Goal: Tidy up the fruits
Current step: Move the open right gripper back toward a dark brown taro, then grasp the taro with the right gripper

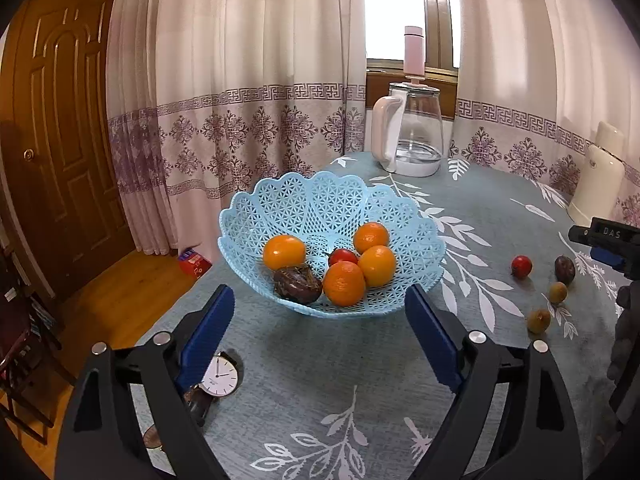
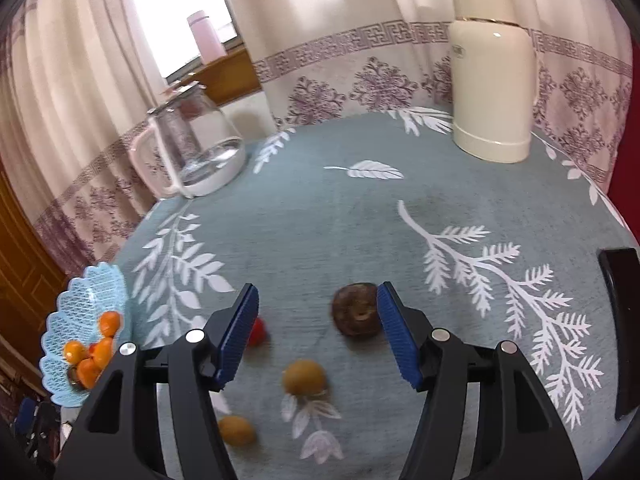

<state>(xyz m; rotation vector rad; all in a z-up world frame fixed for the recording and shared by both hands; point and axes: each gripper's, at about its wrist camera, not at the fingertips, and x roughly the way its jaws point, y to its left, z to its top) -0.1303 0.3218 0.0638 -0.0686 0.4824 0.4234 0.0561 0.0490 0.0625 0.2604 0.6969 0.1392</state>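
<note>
Your left gripper and right gripper match: black arms, round silver screws, ribbed blue pads; white "DAS" lettering marks the right.

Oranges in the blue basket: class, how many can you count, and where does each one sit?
4. In the basket: one orange at left, one toward the back, one at right, one in front. Others may be hidden.

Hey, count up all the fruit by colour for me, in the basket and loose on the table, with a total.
Orange: 4, all in the blue basket, e.g.
Red: 2, one in the basket, one on the tablecloth
Dark brown or purple: 2, one in the basket, one on the cloth
Yellow-green: 2, both on the cloth
Total: 10
</note>
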